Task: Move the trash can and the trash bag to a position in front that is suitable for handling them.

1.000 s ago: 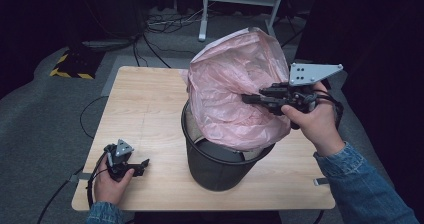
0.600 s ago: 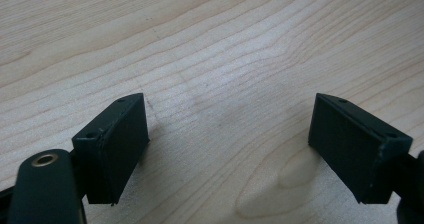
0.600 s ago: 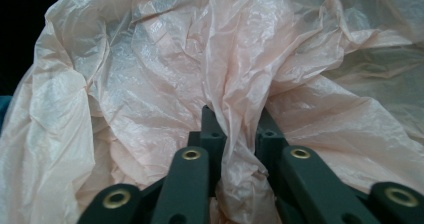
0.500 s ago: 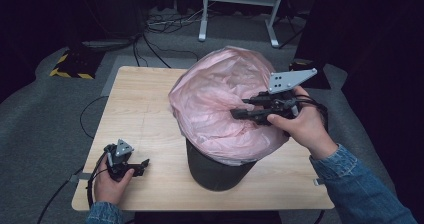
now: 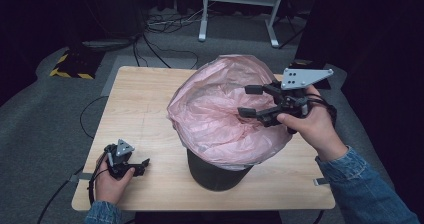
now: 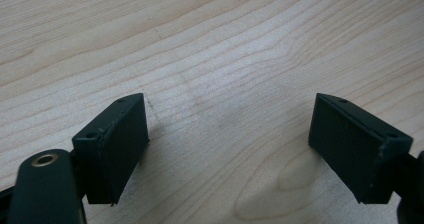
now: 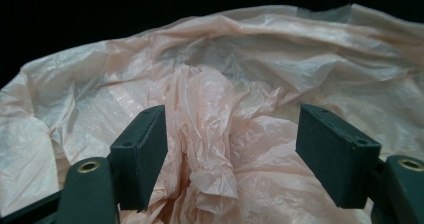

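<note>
The right gripper [image 5: 250, 101] hangs over the mouth of the pink bag [image 5: 220, 119], jaws spread apart. They have just been opening, and a pinched ridge of film stands between them w/o either pad pressing on it, as the right gripper view shows [image 7: 215, 149]. So the grip on the bag is released.

The bag sits in the dark bin [image 5: 216, 170], near the middle of the table [image 5: 145, 99], a bit toward the person's right. Its rim is folded out and hangs down over the bin's top, covering most of the edge on the near side. The far side billows up higher and looks not yet pulled down; how it lies behind I cannot tell.

The left gripper [image 5: 142, 163] rests on the table at the near left corner, well apart from the bin, jaws spread wide w/ nothing between them; the left gripper view has bare wood [image 6: 225, 59] under it.

Step in hand, in my judgement: lining the bin, i.e. spreading the bag's mouth over the rim. The release is one small part of it, between two pulls.

Next move probably calls for a new pinch on the loose rim at the far or right side, then a pull outward and down until film hugs the bin's edge. The film is thin, so a gentle pull is better. The bin is light-looking and could shift; the left gripper may need to steady it.
</note>
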{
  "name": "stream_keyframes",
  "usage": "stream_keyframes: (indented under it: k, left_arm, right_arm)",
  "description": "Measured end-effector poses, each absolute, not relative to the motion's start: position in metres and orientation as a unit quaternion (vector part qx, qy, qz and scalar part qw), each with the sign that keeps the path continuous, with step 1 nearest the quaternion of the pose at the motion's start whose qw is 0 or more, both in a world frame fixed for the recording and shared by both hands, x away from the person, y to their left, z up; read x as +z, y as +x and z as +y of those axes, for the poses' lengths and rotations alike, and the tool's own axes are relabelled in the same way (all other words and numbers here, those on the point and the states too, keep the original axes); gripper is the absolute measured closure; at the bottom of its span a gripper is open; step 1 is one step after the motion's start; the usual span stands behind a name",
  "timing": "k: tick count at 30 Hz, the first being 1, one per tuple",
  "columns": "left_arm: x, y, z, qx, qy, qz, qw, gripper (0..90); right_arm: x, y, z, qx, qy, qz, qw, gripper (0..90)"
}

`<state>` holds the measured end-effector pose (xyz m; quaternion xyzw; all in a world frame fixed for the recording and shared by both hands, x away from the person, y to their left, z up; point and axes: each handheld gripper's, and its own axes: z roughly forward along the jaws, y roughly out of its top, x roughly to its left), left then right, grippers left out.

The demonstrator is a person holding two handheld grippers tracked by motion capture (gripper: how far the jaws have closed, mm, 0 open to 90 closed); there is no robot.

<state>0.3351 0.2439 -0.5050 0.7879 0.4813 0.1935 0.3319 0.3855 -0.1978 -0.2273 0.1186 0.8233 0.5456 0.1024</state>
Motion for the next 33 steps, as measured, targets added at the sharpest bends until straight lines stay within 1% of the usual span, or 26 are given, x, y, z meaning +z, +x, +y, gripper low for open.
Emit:
stream_keyframes:
  k: [7, 9, 11, 12, 25, 33]
  left_arm:
    - [-0.505, 0.336, 0.242, 0.201, 0.784, 0.485, 0.332, 17.2]
    - [-0.504, 0.336, 0.242, 0.199, 0.785, 0.484, 0.331, 19.5]
    - [-0.503, 0.335, 0.242, 0.198, 0.786, 0.482, 0.333, 24.5]
    - [-0.503, 0.335, 0.242, 0.197, 0.786, 0.482, 0.334, 25.6]
    - [-0.47, 0.33, 0.238, 0.215, 0.775, 0.467, 0.367, 25.0]
    - [-0.455, 0.327, 0.237, 0.223, 0.775, 0.462, 0.369, 25.0]
  right_arm:
    - [-0.217, 0.38, -0.215, 0.558, 0.126, 0.811, 0.121, 30.2]
    - [-0.216, 0.379, -0.22, 0.559, 0.129, 0.809, 0.125, 30.6]
    - [-0.215, 0.378, -0.225, 0.559, 0.133, 0.808, 0.129, 30.6]
    - [-0.215, 0.378, -0.227, 0.558, 0.134, 0.808, 0.131, 30.6]
    - [-0.218, 0.376, -0.252, 0.548, 0.158, 0.808, 0.15, 30.7]
    - [-0.216, 0.374, -0.263, 0.546, 0.165, 0.806, 0.161, 30.7]
